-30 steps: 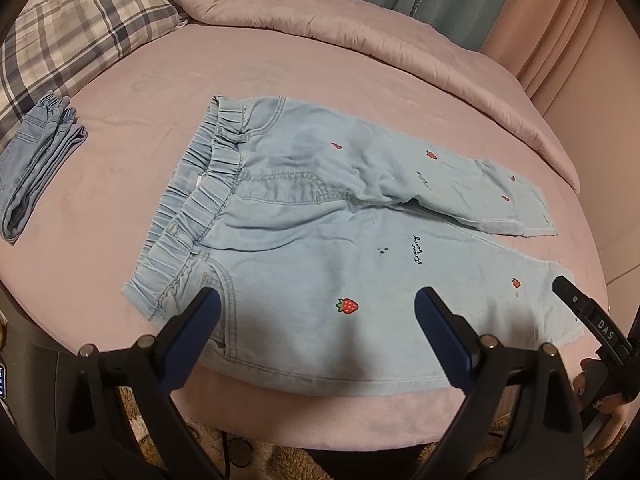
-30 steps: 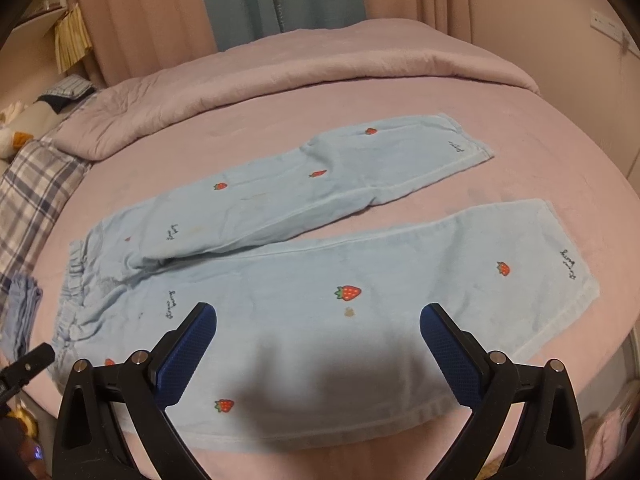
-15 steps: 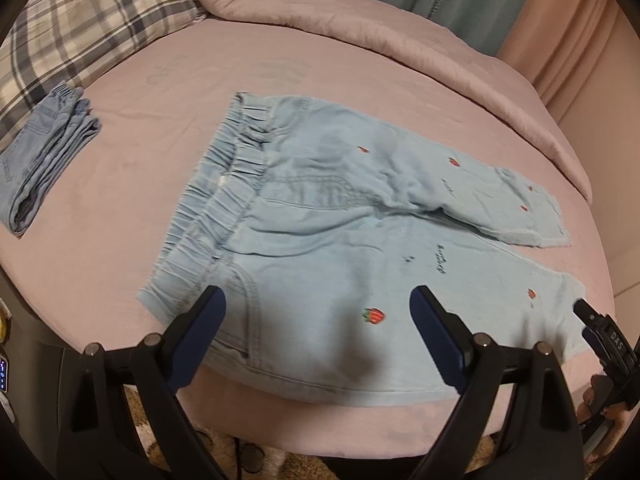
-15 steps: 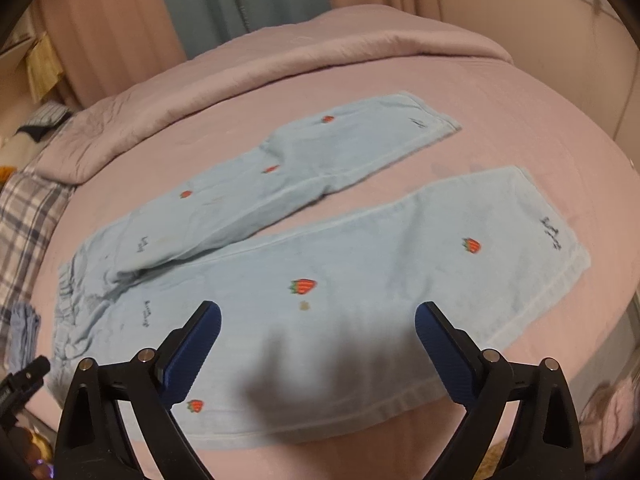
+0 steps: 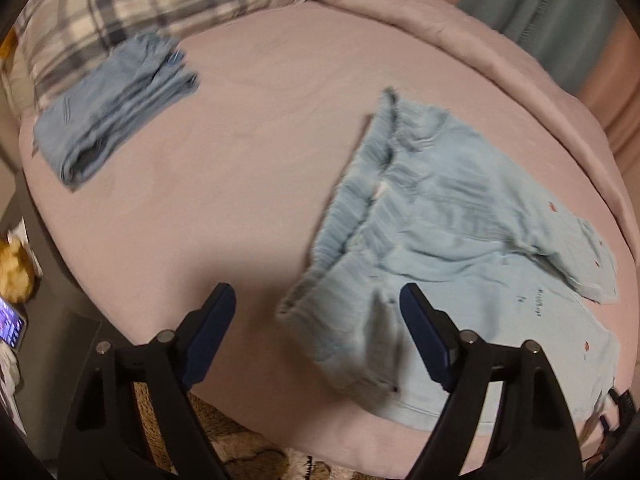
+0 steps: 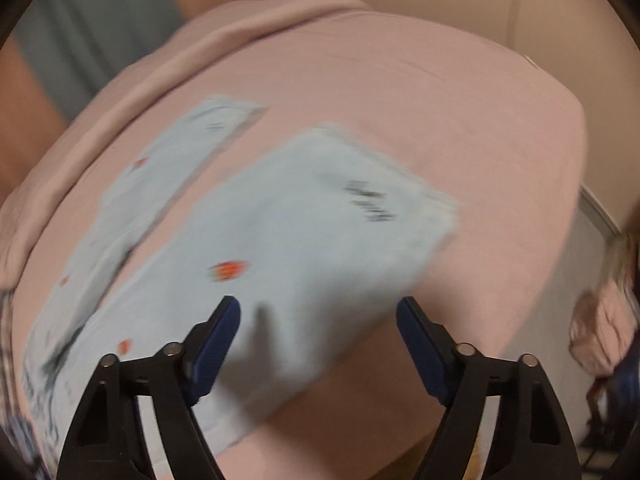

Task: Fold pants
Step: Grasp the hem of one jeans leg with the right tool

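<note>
Both wrist views have swung since half a second ago: the left gripper [image 5: 318, 312] has shifted toward the waistband corner, the right gripper [image 6: 318, 322] toward the hem of the nearer leg. Both current frames are motion-blurred. Surface: one pink bed sheet [image 5: 240, 160], with a rolled pink quilt [image 5: 460, 28] along its far edge and teal curtain [image 5: 552, 8] behind. One plaid pillow [image 5: 132, 4] lies at the head end. Count of garments: one pair of light blue pants [image 5: 460, 248] spread flat on the sheet, legs apart, strawberry prints visible; one folded denim item [image 5: 116, 108] lying well apart, just beside the pillow. Grippers: two, each with jaws spread wide, holding nothing, poised over the pants' near edge.
</note>
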The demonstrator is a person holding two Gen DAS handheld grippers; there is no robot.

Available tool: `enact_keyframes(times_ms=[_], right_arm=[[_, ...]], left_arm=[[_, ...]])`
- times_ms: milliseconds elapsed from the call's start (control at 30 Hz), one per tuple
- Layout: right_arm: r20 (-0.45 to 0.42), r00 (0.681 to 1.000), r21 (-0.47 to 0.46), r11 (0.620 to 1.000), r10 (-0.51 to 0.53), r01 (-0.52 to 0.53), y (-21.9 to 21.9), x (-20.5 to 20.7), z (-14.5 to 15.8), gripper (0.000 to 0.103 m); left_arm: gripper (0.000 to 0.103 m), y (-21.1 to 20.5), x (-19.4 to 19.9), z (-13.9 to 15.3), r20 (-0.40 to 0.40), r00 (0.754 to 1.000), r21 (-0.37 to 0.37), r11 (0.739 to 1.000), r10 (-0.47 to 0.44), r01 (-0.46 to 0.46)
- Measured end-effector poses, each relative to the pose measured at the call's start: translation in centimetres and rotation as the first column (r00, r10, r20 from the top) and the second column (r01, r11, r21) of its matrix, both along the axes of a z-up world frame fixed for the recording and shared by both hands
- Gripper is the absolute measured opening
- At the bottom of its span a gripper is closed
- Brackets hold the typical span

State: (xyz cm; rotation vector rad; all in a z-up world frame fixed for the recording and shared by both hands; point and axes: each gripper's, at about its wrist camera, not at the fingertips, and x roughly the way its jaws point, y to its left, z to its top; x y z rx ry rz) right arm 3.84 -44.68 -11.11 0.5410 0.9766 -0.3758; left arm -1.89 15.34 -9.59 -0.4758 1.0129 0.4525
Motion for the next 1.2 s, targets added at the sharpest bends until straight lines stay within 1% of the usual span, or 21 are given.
enact_keyframes(times_ms=[133, 167, 200, 233, 300, 333, 367, 400, 567, 633, 700, 767, 867, 933, 967, 1000, 1033, 1067, 1100, 1167, 1200], right_arm=[[-0.007, 1.0, 0.074, 0.997, -0.028, 0.028, -1.9, 0.0, -1.6, 0.072], [0.004, 1.0, 0.072, 0.997, -0.026, 0.026, -1.9, -0.1, -1.4, 0.072], [0.012, 1.0, 0.067, 0.997, -0.024, 0.023, -1.8, -0.1, -1.2, 0.068], [0.014, 1.0, 0.066, 0.998, -0.021, 0.02, -1.8, 0.1, -1.0, 0.063], [0.021, 1.0, 0.072, 0.997, -0.015, 0.013, -2.0, 0.4, -0.8, 0.037], [0.022, 1.0, 0.077, 0.997, -0.013, 0.012, -2.4, 0.7, -0.9, 0.03], [0.028, 1.0, 0.085, 0.996, -0.005, 0.002, -2.5, 1.1, -0.8, 0.015], [0.044, 0.999, 0.094, 0.996, 0.005, -0.01, -2.7, 1.1, -0.6, 0.011], [0.168, 0.985, 0.078, 0.996, 0.026, -0.039, -3.1, -0.2, 2.8, 0.008], [0.169, 0.985, 0.087, 0.996, 0.021, -0.036, -3.3, -0.7, 2.7, 0.008], [0.119, 0.993, 0.092, 0.995, 0.016, -0.027, -3.5, -0.4, 0.9, 0.008], [0.046, 0.999, 0.107, 0.994, -0.003, -0.002, -3.6, 0.1, -1.6, 0.008], [0.013, 1.0, 0.037, 0.999, 0.007, -0.008, -2.9, 0.6, -2.1, 0.007], [-0.02, 1.0, -0.011, 1.0, 0.001, -0.001, -2.5, 1.2, -1.3, 0.016], [-0.027, 1.0, -0.049, 0.999, -0.013, 0.011, -2.3, 1.3, -0.3, 0.03], [-0.019, 1.0, -0.075, 0.997, -0.02, 0.018, -2.2, 1.4, 0.5, 0.048], [-0.003, 1.0, -0.107, 0.994, -0.024, 0.024, -2.2, 1.6, 1.5, 0.062], [0.018, 1.0, -0.139, 0.99, -0.024, 0.026, -1.9, 1.6, 2.6, 0.066], [0.037, 0.999, -0.163, 0.986, -0.02, 0.026, -1.6, 1.8, 3.8, 0.068], [0.072, 0.997, -0.187, 0.982, 0.017, -0.004, -0.3, 3.0, 5.9, 0.07], [0.093, 0.994, -0.184, 0.982, 0.052, -0.035, 0.5, 4.0, 6.9, 0.074]], left_arm=[[0.065, 1.2, 0.0, -2.0, -0.025, 1.0, -0.12, 0.993, 0.005, -0.008], [0.056, 1.4, 0.0, -2.5, -0.023, 1.0, -0.154, 0.988, 0.006, -0.01], [0.048, 1.6, 0.0, -2.9, -0.012, 1.0, -0.187, 0.982, 0.006, -0.008], [0.047, 1.7, -0.1, -3.1, -0.005, 1.0, -0.201, 0.98, 0.007, -0.008], [0.037, 1.9, -0.3, -3.1, 0.03, 1.0, -0.214, 0.977, 0.0, 0.007], [0.034, 1.8, -0.5, -3.0, 0.04, 0.999, -0.219, 0.976, -0.001, 0.01], [0.031, 1.8, -0.8, -2.8, 0.053, 0.999, -0.227, 0.974, 0.003, 0.009], [0.028, 1.9, -1.2, -2.4, 0.073, 0.997, -0.232, 0.973, 0.008, 0.009], [0.026, 2.1, -3.2, -0.6, 0.117, 0.993, -0.215, 0.976, 0.007, 0.018], [0.027, 2.4, -3.2, -1.5, 0.095, 0.995, -0.232, 0.972, 0.002, 0.02], [0.027, 2.4, -2.7, -3.1, 0.038, 0.999, -0.242, 0.97, -0.003, 0.012], [0.029, 2.3, -2.4, -3.5, 0.036, 0.999, -0.224, 0.974, -0.009, 0.017], [0.034, 2.1, -2.0, -2.7, 0.006, 1.0, -0.208, 0.978, -0.025, 0.026], [0.038, 2.2, -1.9, -1.7, 0.001, 1.0, -0.213, 0.977, -0.016, 0.016], [0.044, 2.2, -2.0, -0.6, 0.015, 1.0, -0.195, 0.981, -0.004, 0.007], [0.058, 2.2, -2.2, 0.3, 0.032, 0.999, -0.17, 0.985, 0.006, 0.0], [0.067, 2.1, -2.3, 1.4, 0.055, 0.998, -0.14, 0.99, 0.015, -0.007], [0.082, 2.0, -2.4, 2.6, 0.081, 0.996, -0.116, 0.993, 0.02, -0.011], [0.089, 1.9, -2.3, 3.5, 0.104, 0.994, -0.108, 0.994, 0.02, -0.009], [0.09, 1.3, -1.8, 5.3, 0.159, 0.987, -0.117, 0.993, -0.001, 0.02], [0.09, 0.7, -1.2, 5.9, 0.175, 0.985, -0.13, 0.991, -0.014, 0.037]])
